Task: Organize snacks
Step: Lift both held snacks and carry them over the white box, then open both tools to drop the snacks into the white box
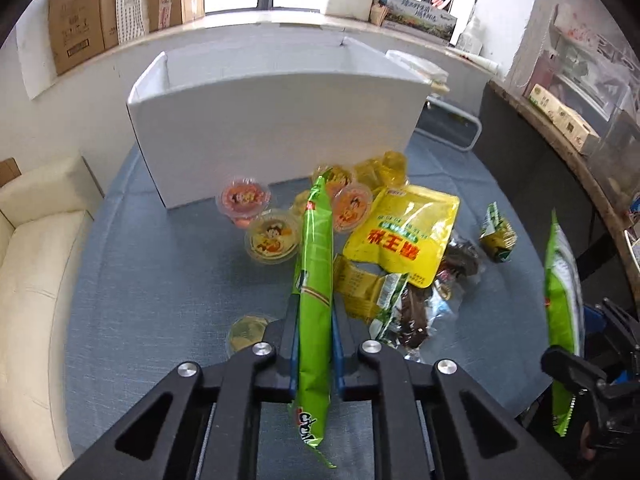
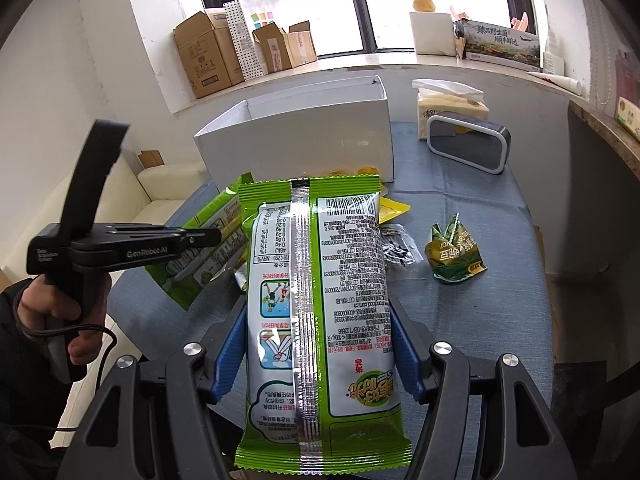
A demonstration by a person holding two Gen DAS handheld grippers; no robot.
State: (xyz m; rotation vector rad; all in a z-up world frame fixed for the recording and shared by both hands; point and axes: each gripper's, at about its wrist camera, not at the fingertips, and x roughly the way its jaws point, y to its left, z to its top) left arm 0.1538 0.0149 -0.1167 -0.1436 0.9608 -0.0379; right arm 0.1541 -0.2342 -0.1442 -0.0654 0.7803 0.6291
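Left tool (image 1: 316, 320) pinches a green snack bag (image 1: 316, 264) edge-on; right tool (image 2: 320, 344) clamps another green packet (image 2: 320, 300) — hiding snacks behind, perhaps jelly cups, at twelve o'clock.

"GenRobot.AI" — on the left tongs (image 2: 200, 238), the black body.

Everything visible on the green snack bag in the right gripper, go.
The green glossy foil snack bag is a sealed, puffy pillow pack, back side facing the right wrist camera: silver centre seam, white panel with barcode, small print and cartoon pictures, crimped green ends. It lies lengthwise between the blue ribbed pads of the right gripper, which press its two long edges, holding it above the blue tablecloth, in front of the white open-top box.
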